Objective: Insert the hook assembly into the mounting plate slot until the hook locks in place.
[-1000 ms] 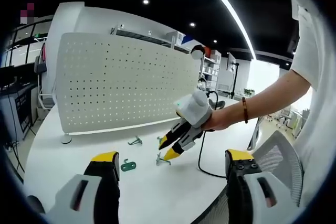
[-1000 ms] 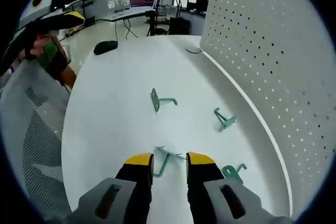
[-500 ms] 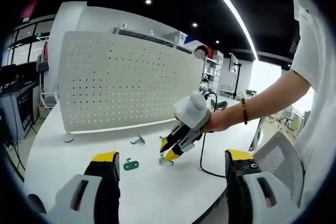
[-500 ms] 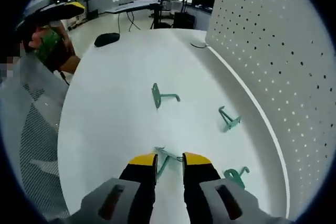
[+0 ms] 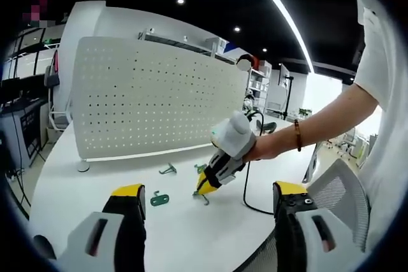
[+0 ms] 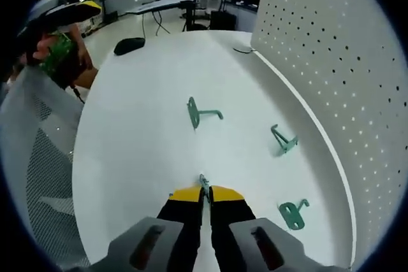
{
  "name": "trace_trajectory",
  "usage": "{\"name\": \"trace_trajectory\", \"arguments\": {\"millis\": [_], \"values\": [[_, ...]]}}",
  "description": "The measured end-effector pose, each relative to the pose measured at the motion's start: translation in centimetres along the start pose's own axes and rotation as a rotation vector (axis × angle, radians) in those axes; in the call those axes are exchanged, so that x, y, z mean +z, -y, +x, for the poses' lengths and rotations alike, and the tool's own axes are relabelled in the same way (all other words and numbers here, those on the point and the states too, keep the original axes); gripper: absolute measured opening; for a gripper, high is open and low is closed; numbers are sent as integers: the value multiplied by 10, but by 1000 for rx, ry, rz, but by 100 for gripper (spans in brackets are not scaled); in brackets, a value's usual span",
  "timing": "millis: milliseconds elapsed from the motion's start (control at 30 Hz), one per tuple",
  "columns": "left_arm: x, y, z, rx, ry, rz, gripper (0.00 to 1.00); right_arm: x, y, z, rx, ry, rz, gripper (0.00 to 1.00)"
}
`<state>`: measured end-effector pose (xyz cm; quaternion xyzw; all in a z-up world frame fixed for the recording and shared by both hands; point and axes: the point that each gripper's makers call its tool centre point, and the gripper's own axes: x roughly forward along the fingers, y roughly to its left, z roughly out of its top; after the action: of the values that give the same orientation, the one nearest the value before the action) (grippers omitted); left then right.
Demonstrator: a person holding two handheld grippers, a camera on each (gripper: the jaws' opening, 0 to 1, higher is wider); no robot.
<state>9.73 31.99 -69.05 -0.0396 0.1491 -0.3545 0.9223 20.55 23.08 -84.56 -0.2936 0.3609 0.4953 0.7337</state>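
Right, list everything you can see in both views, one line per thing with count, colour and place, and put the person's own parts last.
Hooks: four, green; one pinched in the right gripper's tips, three lying loose on the table.
Pegboard: one, white with dark holes, standing upright along the far edge of the table.
Table: one, white, rounded edge.
Mouse-like object: one, black, at the far end of the table.
Cable: one, black, running off the table edge.
Mesh chair back: one, white, beside the table.
Left gripper: one, grey with yellow tips, jaws wide apart.
Right gripper: one, grey with yellow tips, closed on a hook.
Hand: one, holding the right gripper, bracelet on the wrist.
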Motion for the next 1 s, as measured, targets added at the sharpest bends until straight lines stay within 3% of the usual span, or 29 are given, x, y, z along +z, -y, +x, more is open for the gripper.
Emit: {"name": "trace_trajectory", "arguments": {"millis": [400, 667, 800, 1000], "values": [[3, -4, -3, 8, 9, -5, 85, 2, 1, -7, -23, 24, 73, 0], [7, 0, -1, -6, 18, -4, 85, 17, 3, -25, -55, 117, 154, 0], [21, 6, 0, -27, 91, -22, 87, 22, 1, -32, -62, 158, 182, 0], [22, 11, 2, -33, 86, -21, 86, 36, -3, -47, -83, 231, 203, 0]]}}
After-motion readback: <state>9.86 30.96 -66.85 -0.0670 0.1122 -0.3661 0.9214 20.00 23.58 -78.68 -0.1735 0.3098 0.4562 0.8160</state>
